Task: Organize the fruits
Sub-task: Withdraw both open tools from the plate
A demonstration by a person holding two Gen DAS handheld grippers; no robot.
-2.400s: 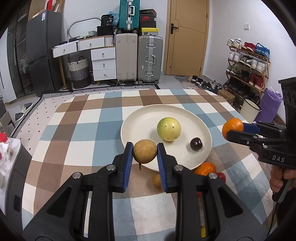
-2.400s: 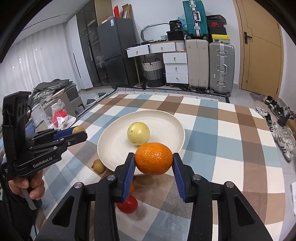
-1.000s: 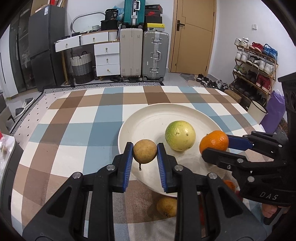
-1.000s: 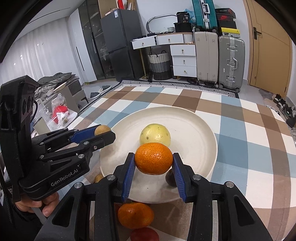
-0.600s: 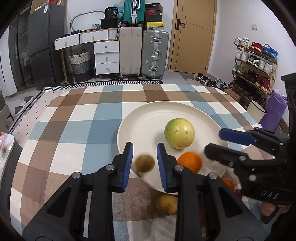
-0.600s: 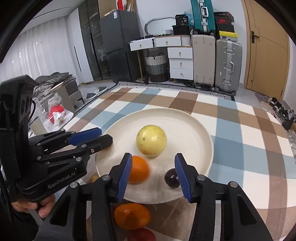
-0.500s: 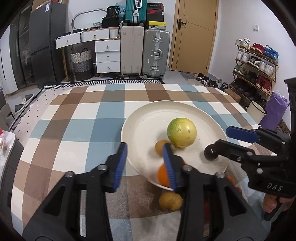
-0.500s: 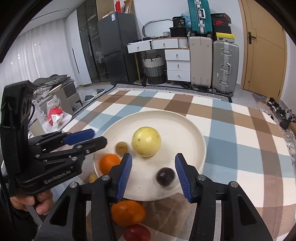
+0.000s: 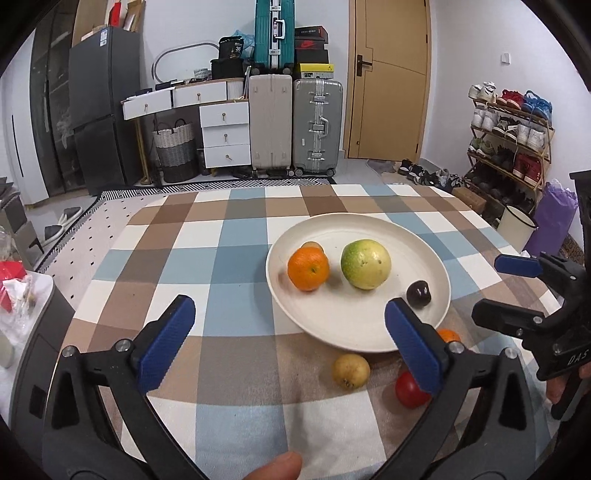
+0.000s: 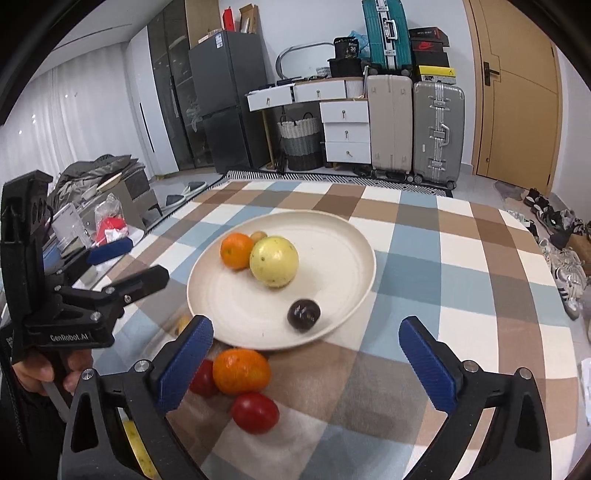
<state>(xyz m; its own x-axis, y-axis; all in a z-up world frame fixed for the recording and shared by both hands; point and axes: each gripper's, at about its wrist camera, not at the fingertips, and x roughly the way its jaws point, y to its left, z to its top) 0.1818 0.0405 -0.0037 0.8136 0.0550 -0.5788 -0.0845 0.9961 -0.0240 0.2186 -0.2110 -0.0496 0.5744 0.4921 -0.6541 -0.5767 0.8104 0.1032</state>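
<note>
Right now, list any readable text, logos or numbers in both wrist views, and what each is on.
"GenRobot.AI": body of the left gripper, right wrist view.
"DAS": body of the right gripper, left wrist view.
"36": dark bag on the drawers.
Nike swoosh, no words: black shoebox above the suitcases.
Yellow box print and fridge sticker: too small to read.

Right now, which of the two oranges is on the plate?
The far orange, beside the yellow-green fruit on the plate; the other orange lies on the cloth.
</note>
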